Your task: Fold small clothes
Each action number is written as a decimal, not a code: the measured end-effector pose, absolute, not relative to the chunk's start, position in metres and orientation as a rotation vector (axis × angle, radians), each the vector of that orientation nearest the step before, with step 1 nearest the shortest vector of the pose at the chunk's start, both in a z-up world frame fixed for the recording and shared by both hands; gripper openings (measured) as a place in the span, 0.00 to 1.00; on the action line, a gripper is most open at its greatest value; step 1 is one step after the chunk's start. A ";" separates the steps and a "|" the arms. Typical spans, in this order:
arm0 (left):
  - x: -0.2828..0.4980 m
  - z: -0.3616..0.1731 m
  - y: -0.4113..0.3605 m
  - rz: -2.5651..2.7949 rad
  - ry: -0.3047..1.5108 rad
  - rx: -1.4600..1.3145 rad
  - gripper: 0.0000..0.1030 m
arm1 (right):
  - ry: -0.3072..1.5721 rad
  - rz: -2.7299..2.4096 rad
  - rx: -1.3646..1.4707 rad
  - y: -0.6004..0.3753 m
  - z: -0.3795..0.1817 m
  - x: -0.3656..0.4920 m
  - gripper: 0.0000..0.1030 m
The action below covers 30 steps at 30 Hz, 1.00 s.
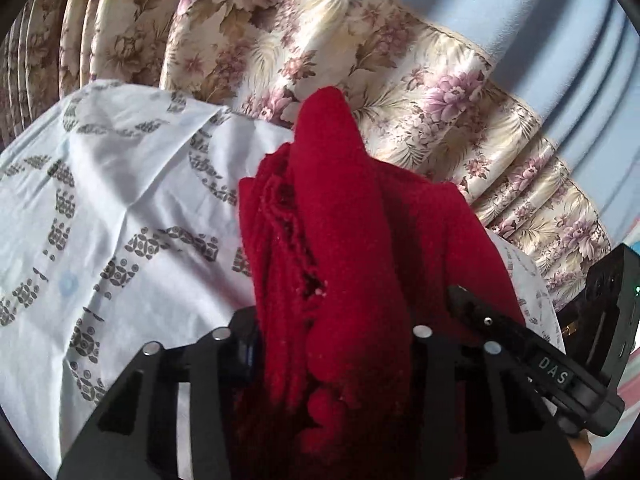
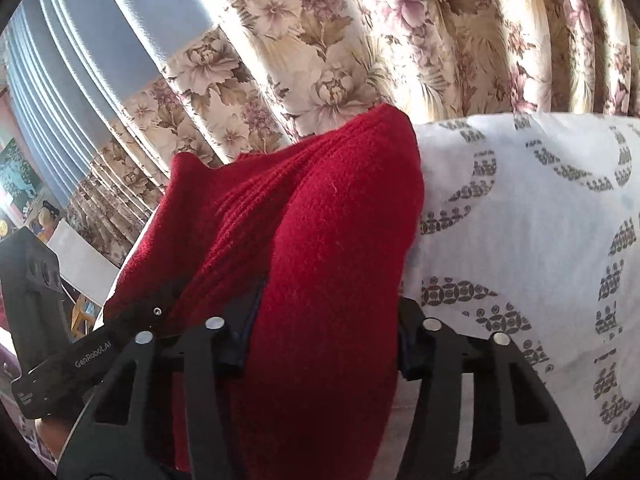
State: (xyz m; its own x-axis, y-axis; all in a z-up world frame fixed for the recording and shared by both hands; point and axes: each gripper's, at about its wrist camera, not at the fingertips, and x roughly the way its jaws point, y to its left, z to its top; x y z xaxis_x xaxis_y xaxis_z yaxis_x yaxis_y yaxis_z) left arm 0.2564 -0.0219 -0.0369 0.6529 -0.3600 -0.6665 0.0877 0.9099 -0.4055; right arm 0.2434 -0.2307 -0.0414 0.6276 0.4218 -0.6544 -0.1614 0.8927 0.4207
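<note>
fuzzy red knit garment (image 1: 340,248), smooth printed cotton sheet (image 1: 120,200), faintly glossy floral curtain (image 1: 320,52)

Fingertips of the left gripper (image 1: 332,344) buried under the bunched red knit garment (image 1: 344,240); contact of pads unseen; same for the right gripper (image 2: 320,340), tips swallowed by the wool; garment's lower part cut off by the bottom edge; patterned sheet (image 2: 520,220) partly covered, running past the rim.
</note>
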 end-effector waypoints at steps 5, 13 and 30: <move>0.250 -0.015 -0.043 -0.336 0.785 -0.314 0.41 | 0.802 0.362 0.338 -0.244 -0.026 0.241 0.47; 0.241 0.021 -0.134 -0.482 0.753 -0.287 0.41 | 0.676 0.308 0.250 -0.329 0.052 0.208 0.47; 0.260 -0.044 -0.240 -0.312 0.838 -0.157 0.99 | 0.802 -0.016 0.138 -0.470 -0.034 0.181 0.97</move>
State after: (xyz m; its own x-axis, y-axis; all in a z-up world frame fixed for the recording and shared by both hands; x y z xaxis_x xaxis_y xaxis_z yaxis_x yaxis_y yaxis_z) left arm 0.2604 -0.2395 -0.0443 0.6266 -0.3325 -0.7049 0.2095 0.9430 -0.2586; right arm 0.1815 -0.4701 -0.0343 0.6959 0.0377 -0.7171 0.0668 0.9909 0.1169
